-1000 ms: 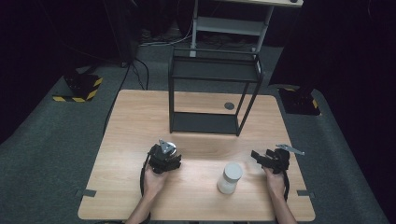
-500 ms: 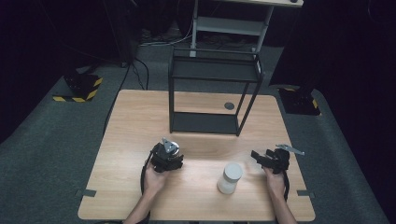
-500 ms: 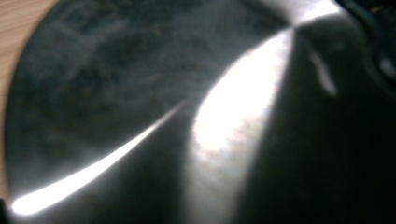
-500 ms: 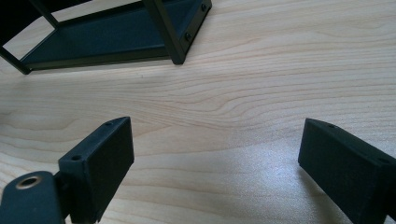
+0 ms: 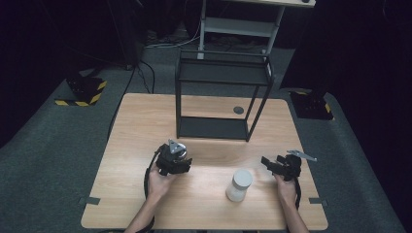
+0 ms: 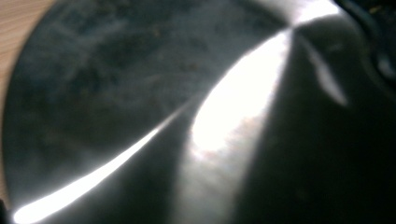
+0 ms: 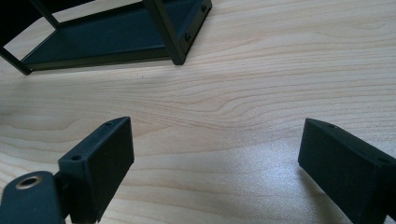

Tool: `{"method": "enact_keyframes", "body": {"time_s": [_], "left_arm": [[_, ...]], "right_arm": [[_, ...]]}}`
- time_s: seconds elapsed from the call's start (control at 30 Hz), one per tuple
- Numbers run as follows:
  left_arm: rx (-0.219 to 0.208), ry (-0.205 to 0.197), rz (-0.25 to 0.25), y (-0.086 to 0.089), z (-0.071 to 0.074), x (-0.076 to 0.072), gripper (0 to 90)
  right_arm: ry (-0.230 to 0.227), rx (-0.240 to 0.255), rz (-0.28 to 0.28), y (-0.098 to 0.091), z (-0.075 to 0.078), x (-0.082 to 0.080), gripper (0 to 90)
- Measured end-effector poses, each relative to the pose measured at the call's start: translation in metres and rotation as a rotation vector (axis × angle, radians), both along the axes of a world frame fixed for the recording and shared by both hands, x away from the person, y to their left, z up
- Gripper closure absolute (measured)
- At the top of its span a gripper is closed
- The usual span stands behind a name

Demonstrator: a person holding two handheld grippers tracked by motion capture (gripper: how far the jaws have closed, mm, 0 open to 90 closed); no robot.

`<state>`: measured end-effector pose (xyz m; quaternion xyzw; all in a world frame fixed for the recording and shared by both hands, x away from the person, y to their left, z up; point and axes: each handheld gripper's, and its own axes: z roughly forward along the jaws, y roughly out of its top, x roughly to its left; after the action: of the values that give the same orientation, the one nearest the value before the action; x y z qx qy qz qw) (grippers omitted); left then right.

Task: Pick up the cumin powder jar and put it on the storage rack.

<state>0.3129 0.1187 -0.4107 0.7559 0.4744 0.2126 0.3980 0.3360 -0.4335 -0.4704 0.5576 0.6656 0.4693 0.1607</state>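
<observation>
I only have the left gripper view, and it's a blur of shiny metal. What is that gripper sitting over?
Observer: In the high view the left gripper sits low over the wooden table, in front of the black shelf frame. I can't make out what's beneath it.
Operator: Where is the right gripper?
Observer: The right gripper is at the table's right side, to the right of a white jar.
Operator: Is it holding anything?
Observer: No. The right gripper view shows its jaws wide apart with bare wood between them.
</observation>
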Motion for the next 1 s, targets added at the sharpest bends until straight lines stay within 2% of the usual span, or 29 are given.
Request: {"method": "enact_keyframes", "body": {"time_s": [0.07, 0.17, 0.23, 0.27, 0.3, 0.33, 0.37, 0.4, 0.63, 0.7, 0.77, 1.0], "left_arm": [[0.045, 0.018, -0.036, 0.001, 0.013, 0.003, 31.2], [0.042, 0.015, -0.039, -0.001, 0.017, 0.004, 31.2], [0.058, 0.020, -0.065, -0.001, 0.027, 0.006, 31.2], [0.058, 0.020, -0.065, -0.001, 0.027, 0.006, 31.2], [0.091, 0.042, -0.102, 0.000, 0.039, 0.010, 31.2], [0.091, 0.042, -0.102, 0.000, 0.039, 0.010, 31.2], [-0.154, -0.078, 0.073, -0.019, 0.003, -0.007, 31.2], [0.090, 0.037, -0.109, -0.001, 0.044, 0.011, 31.2], [0.100, 0.037, -0.162, -0.004, 0.069, 0.017, 31.2], [0.098, 0.036, -0.167, -0.004, 0.072, 0.017, 31.2], [0.102, 0.028, -0.184, -0.005, 0.083, 0.020, 31.2], [0.102, 0.017, -0.203, -0.007, 0.103, 0.025, 31.2]], "right_arm": [[0.001, 0.000, 0.000, 0.000, 0.000, 0.000, 9.2], [0.000, 0.001, -0.001, 0.000, 0.000, 0.000, 9.2], [0.000, 0.002, -0.001, 0.000, 0.000, 0.000, 9.2], [0.000, 0.002, -0.001, 0.000, 0.000, 0.000, 9.2], [0.000, 0.002, -0.001, 0.000, 0.000, 0.000, 9.2], [0.000, 0.003, -0.001, 0.000, 0.000, 0.000, 9.2], [0.000, 0.003, -0.002, 0.000, 0.000, 0.000, 9.2], [0.000, 0.003, -0.002, 0.000, 0.000, 0.000, 9.2], [0.002, 0.005, -0.001, 0.000, 0.000, 0.000, 9.2], [0.003, 0.005, 0.000, -0.001, 0.000, 0.000, 9.2], [0.003, 0.005, 0.001, -0.001, 0.000, 0.000, 9.3], [0.005, 0.007, 0.002, -0.001, 0.000, 0.001, 9.4]]}}
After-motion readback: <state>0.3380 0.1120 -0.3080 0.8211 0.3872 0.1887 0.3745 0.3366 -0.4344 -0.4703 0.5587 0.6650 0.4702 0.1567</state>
